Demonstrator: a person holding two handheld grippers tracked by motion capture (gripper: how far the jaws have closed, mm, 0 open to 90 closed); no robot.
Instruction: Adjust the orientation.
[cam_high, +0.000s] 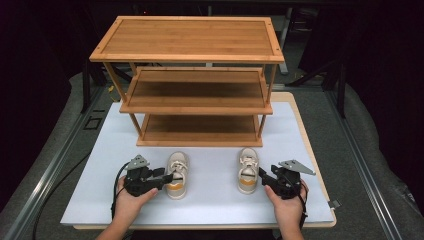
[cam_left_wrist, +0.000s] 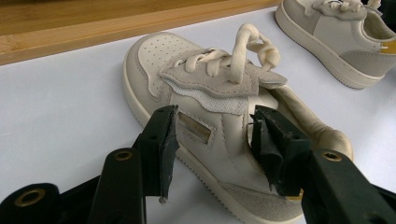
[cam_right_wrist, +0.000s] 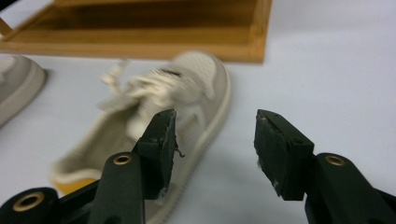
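Two small cream shoes with tan heels stand on the white table in front of a wooden rack (cam_high: 187, 40). The left shoe (cam_high: 177, 175) points its toe at the rack, and my left gripper (cam_high: 169, 176) reaches it from the left. In the left gripper view the left gripper (cam_left_wrist: 215, 112) is open, with the left shoe's (cam_left_wrist: 205, 93) side wall between the jaws, one pad outside and one at the collar. The right shoe (cam_high: 248, 170) has my right gripper (cam_high: 261, 174) at its right side. In the right gripper view the right gripper (cam_right_wrist: 215, 114) is open beside the blurred right shoe (cam_right_wrist: 187, 93), and bare table shows between its jaws.
The rack has three shelves, and its bottom shelf (cam_high: 200, 127) sits just behind the shoes. The white table surface (cam_high: 100, 165) extends left and right of the shoes, with its front edge near the person's hands. Dark floor and metal rails flank the table.
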